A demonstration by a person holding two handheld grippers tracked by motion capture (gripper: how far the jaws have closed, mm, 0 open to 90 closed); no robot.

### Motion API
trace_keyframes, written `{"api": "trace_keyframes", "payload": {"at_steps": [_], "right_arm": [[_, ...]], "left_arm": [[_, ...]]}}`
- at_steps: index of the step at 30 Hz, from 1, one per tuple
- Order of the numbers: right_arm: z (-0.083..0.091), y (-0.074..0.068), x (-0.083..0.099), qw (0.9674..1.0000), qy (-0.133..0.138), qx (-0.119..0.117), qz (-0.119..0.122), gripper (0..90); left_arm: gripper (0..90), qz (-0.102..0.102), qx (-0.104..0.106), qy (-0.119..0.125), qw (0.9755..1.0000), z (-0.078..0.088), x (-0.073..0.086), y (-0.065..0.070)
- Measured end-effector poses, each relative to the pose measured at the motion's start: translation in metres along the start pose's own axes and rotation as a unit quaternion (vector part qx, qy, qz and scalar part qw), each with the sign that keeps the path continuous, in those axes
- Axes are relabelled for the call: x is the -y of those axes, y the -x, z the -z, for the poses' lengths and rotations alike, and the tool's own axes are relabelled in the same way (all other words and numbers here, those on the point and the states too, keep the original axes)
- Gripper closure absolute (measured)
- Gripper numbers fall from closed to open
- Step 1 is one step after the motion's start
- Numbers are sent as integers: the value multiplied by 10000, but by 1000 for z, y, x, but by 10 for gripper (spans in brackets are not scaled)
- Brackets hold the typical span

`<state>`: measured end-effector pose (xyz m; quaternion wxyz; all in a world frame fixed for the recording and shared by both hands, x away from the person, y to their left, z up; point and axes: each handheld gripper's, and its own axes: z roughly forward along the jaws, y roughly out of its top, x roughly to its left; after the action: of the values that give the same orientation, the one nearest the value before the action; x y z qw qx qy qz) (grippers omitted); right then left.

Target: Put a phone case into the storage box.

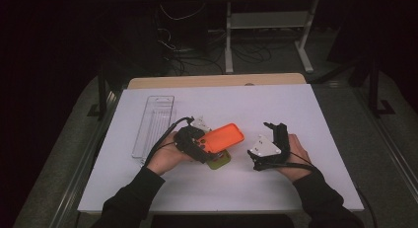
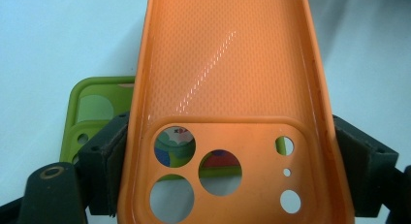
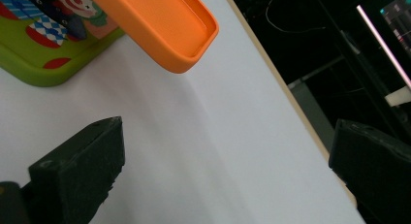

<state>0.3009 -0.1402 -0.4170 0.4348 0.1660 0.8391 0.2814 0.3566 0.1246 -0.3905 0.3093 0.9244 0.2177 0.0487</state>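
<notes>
Your left claw (image 2: 228, 151) is clamped across the camera-cutout end of the orange case (image 2: 228, 78), pads on its two side walls, the rest sticking out ahead of the claw over the counter (image 1: 276, 188). Soft walls could bow and let it squirt out. The green case (image 1: 219, 160) lies directly beneath; dip and you'll shove it. Your right claw (image 3: 223, 180) stands apart, empty, off to the side with the orange tip just ahead; closing in skewed could knock the case loose.
</notes>
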Motion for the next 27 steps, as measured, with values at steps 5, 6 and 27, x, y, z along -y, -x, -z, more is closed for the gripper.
{"api": "trace_keyframes", "payload": {"at_steps": [5, 6, 27], "right_arm": [[1, -6, -3, 9993, 44, 184, 338, 0], [1, -7, -3, 9990, 52, 227, 388, 0], [1, -17, -8, 9751, 192, 964, 1989, 0]], "left_arm": [[164, -12, 1, 10, 10000, -1, 0, 0], [164, -17, 1, 6, 10000, -1, 0, 0], [164, 168, 23, 127, 9998, -3, -1, 5]]}}
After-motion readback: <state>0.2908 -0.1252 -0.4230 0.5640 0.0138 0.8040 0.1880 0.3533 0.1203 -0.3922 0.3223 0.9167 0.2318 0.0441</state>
